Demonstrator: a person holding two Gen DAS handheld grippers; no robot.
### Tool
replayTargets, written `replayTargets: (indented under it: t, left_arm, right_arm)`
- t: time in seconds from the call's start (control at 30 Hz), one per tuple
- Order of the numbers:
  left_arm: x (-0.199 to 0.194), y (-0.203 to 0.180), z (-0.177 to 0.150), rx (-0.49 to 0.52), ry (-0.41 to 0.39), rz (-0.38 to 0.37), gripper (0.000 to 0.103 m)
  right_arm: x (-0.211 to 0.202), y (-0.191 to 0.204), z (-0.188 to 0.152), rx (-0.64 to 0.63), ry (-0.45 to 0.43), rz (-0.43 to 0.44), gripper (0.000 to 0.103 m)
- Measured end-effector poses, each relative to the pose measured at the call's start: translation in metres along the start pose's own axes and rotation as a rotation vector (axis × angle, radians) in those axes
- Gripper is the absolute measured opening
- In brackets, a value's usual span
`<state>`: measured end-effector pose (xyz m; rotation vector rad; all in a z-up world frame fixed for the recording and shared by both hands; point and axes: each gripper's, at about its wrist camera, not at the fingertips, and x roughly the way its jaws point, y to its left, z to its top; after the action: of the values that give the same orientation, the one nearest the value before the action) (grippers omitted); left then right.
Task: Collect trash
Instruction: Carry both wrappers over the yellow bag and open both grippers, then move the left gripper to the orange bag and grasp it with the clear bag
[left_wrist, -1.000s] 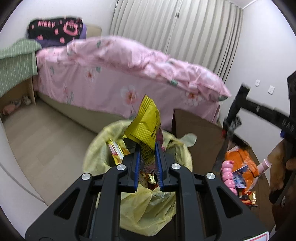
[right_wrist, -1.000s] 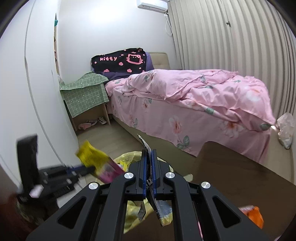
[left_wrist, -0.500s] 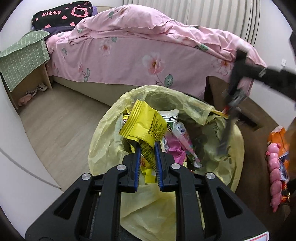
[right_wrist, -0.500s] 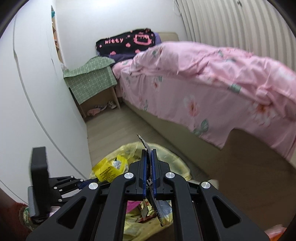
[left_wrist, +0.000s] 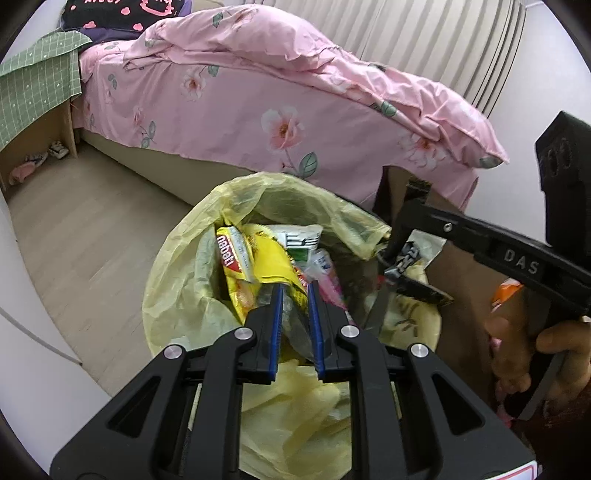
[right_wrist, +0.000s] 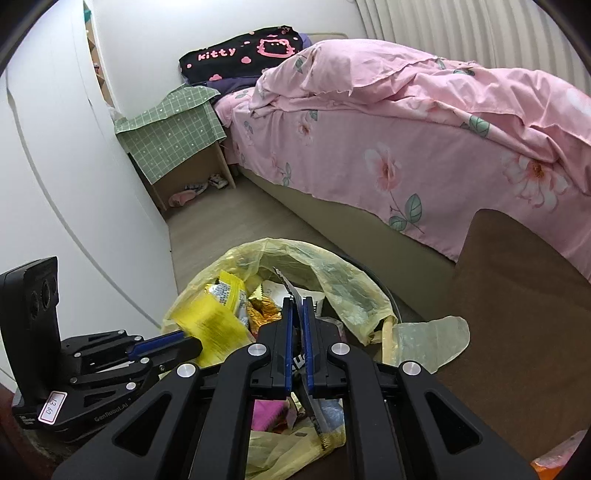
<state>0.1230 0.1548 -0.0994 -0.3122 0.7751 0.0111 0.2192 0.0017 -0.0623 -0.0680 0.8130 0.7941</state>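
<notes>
A bin lined with a yellow bag (left_wrist: 258, 192) (right_wrist: 332, 266) holds several snack wrappers. My left gripper (left_wrist: 293, 286) (right_wrist: 192, 343) hangs low over the bag's mouth, shut on a yellow wrapper (left_wrist: 269, 264) (right_wrist: 210, 321) that dips in among the trash. My right gripper (right_wrist: 297, 301) (left_wrist: 388, 266) hovers over the bag's right rim, shut on a thin dark and silver wrapper (right_wrist: 286, 286) (left_wrist: 410, 254) with a serrated edge; its lower end trails beneath the fingers. A hand (left_wrist: 517, 350) grips the right tool's handle.
A bed with a pink floral quilt (left_wrist: 295, 110) runs behind the bin. A brown table (right_wrist: 517, 314) stands to the right with an orange packet (left_wrist: 506, 291) on it. A green-clothed nightstand (right_wrist: 173, 125) and a white wardrobe (right_wrist: 55, 147) line the left side.
Both grippers have come down over the bin. The yellow wrapper sank from above the rim into the bag's mouth, and the right gripper carried its wrapper from the table side to the bag.
</notes>
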Motion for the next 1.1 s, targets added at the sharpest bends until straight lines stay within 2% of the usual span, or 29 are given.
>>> replayTargets:
  t: [0.1, 0.17, 0.3, 0.37, 0.4, 0.43, 0.67, 0.8, 0.9, 1.1]
  left_arm:
    - [-0.006, 0.0, 0.001, -0.008, -0.015, -0.015, 0.023]
    - [-0.01, 0.001, 0.002, -0.022, -0.028, -0.023, 0.033]
    - [-0.024, 0.008, 0.005, -0.072, -0.076, -0.027, 0.04]
    - [-0.033, 0.009, 0.006, -0.084, -0.1, -0.016, 0.045]
    - [-0.037, 0.01, 0.007, -0.086, -0.11, -0.012, 0.045]
    - [-0.04, 0.009, 0.007, -0.087, -0.12, -0.009, 0.047]
    - [-0.072, 0.0, 0.012, -0.08, -0.187, -0.003, 0.056]
    - [-0.078, -0.019, 0.008, -0.037, -0.176, -0.035, 0.062]
    - [-0.079, -0.041, 0.004, 0.009, -0.162, -0.076, 0.063]
    - [-0.077, -0.1, -0.013, 0.139, -0.113, -0.194, 0.069]
  right_arm:
    - [-0.004, 0.0, -0.001, 0.005, -0.007, -0.003, 0.007]
    - [-0.005, -0.001, -0.002, 0.016, -0.006, 0.004, 0.007]
    - [-0.006, 0.002, -0.004, 0.013, 0.006, 0.008, 0.009]
    - [-0.007, 0.004, -0.006, 0.013, 0.01, 0.011, 0.027]
    - [-0.01, 0.004, -0.007, 0.016, 0.003, 0.021, 0.045]
    - [-0.013, 0.004, -0.008, 0.02, -0.008, 0.028, 0.047]
    - [-0.054, -0.003, -0.02, 0.058, -0.056, -0.002, 0.047]
    - [-0.102, -0.012, -0.046, 0.063, -0.112, -0.075, 0.047]
    - [-0.142, -0.02, -0.077, 0.074, -0.145, -0.135, 0.048]
    - [-0.213, -0.052, -0.147, 0.163, -0.209, -0.253, 0.058]
